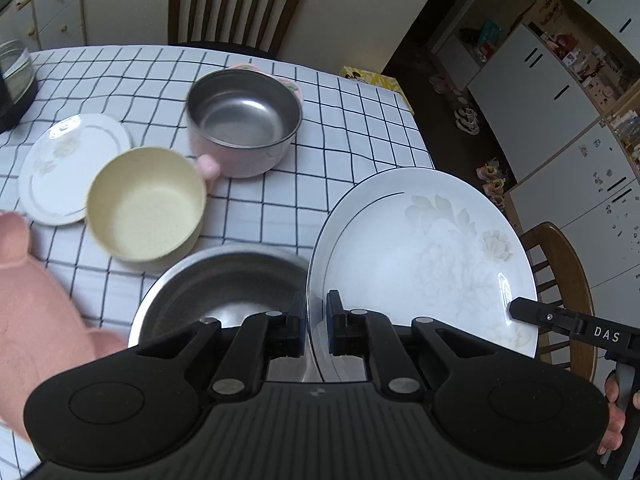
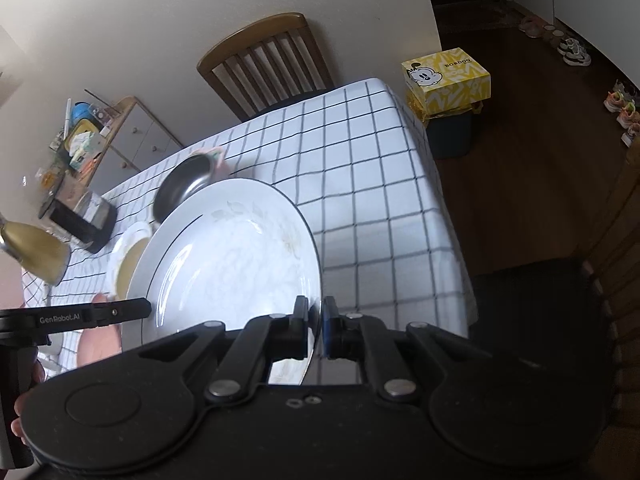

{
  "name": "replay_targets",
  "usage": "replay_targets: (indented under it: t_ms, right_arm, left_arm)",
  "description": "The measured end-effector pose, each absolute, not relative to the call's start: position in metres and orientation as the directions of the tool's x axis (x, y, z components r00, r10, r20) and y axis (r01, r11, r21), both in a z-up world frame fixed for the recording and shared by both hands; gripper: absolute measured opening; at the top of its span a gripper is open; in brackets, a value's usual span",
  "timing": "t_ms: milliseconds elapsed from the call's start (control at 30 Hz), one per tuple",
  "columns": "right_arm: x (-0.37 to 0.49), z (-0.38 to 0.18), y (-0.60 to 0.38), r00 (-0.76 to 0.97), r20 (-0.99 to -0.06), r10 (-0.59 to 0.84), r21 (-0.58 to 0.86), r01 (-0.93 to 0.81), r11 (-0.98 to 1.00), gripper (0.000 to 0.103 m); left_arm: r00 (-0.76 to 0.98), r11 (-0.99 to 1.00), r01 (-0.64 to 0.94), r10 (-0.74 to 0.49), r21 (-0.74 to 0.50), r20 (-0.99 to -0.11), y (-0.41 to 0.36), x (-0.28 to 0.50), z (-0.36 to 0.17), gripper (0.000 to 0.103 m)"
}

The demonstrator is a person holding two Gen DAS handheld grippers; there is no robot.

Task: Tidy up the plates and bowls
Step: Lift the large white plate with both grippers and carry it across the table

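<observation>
A large white plate (image 1: 424, 264) with a faint flower print is held above the checked table, tilted. My left gripper (image 1: 314, 320) is shut on its left rim. My right gripper (image 2: 315, 322) is shut on its right rim; the plate (image 2: 232, 264) fills the middle of the right wrist view. The right gripper's finger (image 1: 536, 314) also shows at the plate's right edge. Below sit a steel bowl (image 1: 224, 288), a cream bowl (image 1: 146, 204), a small white plate (image 1: 68, 160) and a pink pot with a steel inside (image 1: 244, 120).
The table has a white cloth with black checks (image 1: 352, 128). A wooden chair (image 1: 236, 4) stands at its far side, another (image 1: 568, 280) at the right. A black appliance (image 1: 14, 84) stands at the far left. A yellow box (image 2: 446, 80) sits beyond the table corner.
</observation>
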State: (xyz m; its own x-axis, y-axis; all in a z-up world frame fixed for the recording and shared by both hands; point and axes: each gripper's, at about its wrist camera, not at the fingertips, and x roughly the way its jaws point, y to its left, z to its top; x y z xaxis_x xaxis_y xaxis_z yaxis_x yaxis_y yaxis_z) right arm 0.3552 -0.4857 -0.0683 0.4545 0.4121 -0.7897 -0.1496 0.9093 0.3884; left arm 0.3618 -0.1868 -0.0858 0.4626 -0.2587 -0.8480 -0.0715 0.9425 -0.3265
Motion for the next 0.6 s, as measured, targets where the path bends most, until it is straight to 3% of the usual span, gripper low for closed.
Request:
replay_targets:
  t_ms: [600]
  right_arm:
    - [0.219,-0.063,-0.393,0.447,-0.779,0.439,0.401,-0.182,0.898,0.008]
  left_arm:
    - [0.470,0.949,-0.103,-0.217,-0.298,-0.855,-0.092,0.211,-0.083,0.008]
